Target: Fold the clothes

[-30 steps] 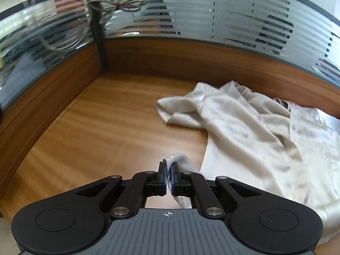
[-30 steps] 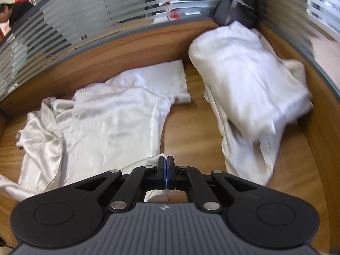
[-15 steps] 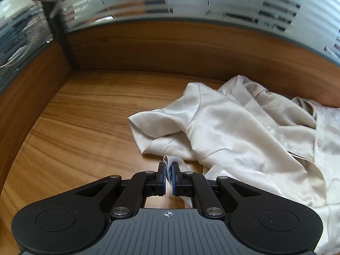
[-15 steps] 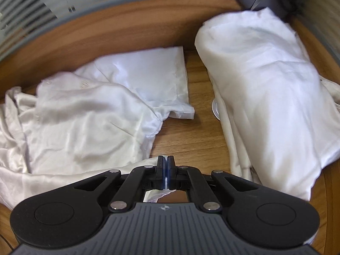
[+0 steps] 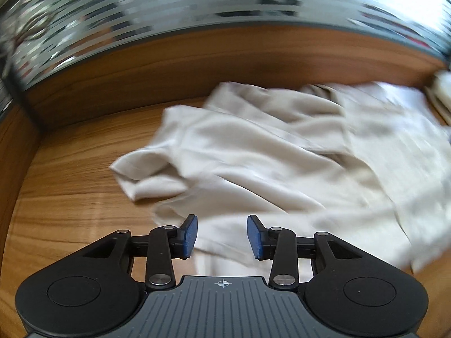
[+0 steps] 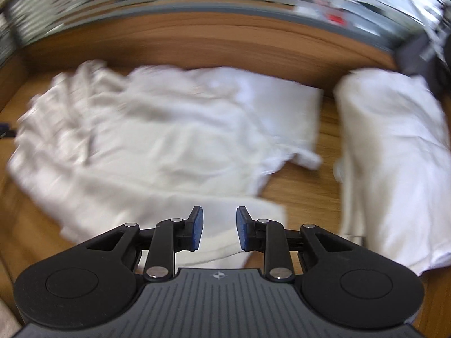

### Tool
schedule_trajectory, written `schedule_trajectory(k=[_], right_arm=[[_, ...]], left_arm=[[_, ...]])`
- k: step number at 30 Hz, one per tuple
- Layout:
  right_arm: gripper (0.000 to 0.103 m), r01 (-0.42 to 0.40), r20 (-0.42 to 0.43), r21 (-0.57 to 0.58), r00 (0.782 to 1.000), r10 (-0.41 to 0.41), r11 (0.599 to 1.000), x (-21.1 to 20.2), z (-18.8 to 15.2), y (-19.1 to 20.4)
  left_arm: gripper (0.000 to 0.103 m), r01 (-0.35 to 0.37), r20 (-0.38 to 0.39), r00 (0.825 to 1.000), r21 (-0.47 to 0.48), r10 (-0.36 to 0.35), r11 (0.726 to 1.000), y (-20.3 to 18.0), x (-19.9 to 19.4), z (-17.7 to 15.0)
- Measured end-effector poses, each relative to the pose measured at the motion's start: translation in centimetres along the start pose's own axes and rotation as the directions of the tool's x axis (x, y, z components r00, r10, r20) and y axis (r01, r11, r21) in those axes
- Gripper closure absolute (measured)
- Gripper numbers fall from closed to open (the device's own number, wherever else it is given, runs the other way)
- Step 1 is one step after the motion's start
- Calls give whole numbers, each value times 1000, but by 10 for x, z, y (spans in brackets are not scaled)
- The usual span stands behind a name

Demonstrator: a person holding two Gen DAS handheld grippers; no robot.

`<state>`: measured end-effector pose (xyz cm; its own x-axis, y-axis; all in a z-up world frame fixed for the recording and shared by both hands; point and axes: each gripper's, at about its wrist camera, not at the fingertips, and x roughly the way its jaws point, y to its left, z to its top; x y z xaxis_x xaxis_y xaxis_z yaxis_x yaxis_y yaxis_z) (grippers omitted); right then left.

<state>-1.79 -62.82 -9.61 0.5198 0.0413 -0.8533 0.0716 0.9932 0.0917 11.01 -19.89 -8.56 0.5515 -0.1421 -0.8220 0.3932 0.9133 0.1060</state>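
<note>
A cream satin shirt [image 5: 267, 163] lies rumpled on the wooden desk [image 5: 70, 174], its near hem folded back over the body. My left gripper [image 5: 222, 235] hangs over the left part of that hem, its jaws opening, the blue pads clear of the cloth lying below. In the right wrist view the same shirt [image 6: 157, 140] spreads across the left and middle. My right gripper [image 6: 217, 229] is over the hem's right end, jaws opening too, pads not pressing the fabric. Both views are motion-blurred.
A pile of white clothes [image 6: 394, 155] sits at the right of the desk. Wooden partition walls [image 5: 197, 64] topped with striped frosted glass close the desk at the back and left. A dark object [image 6: 422, 53] stands in the far right corner.
Both grippers, earlier shut on the shirt's hem, carried it forward over the shirt, tilted down and opened; the hem now lies released on the shirt body.
</note>
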Motion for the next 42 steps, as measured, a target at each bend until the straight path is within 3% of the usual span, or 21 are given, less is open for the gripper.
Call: schedule_trajectory(k=[5, 12, 20, 25, 28, 30, 32, 35, 42], right_arm=[[74, -108, -48, -131, 994, 103, 985, 5, -18, 43], [74, -209, -107, -247, 976, 188, 946, 16, -31, 92], [73, -260, -136, -323, 964, 228, 910, 28, -33, 122], [64, -271, -144, -363, 962, 234, 892, 33, -33, 136], [58, -275, -143, -389, 961, 237, 879, 36, -33, 145], [55, -271, -136, -404, 962, 236, 873, 37, -32, 149], [53, -266, -129, -417, 964, 233, 869, 39, -32, 154], [42, -254, -119, -435, 967, 225, 864, 41, -32, 159], [41, -183, -78, -504, 983, 167, 844, 47, -34, 178]], left_arm=[[61, 111, -13, 994, 174, -110, 978, -35, -9, -18], [59, 227, -51, 973, 352, -223, 908, -84, -8, -36], [56, 252, -70, 964, 534, -255, 807, -123, 1, -45], [60, 211, -49, 971, 639, -235, 740, -139, 8, -52], [81, 214, -26, 965, 652, -260, 728, -139, 5, -51], [85, 219, -6, 959, 649, -284, 728, -138, 1, -48], [86, 230, 18, 950, 637, -312, 736, -136, -5, -43], [87, 265, 26, 938, 589, -346, 763, -133, -9, -30], [88, 329, 16, 925, 464, -379, 823, -126, -8, -3]])
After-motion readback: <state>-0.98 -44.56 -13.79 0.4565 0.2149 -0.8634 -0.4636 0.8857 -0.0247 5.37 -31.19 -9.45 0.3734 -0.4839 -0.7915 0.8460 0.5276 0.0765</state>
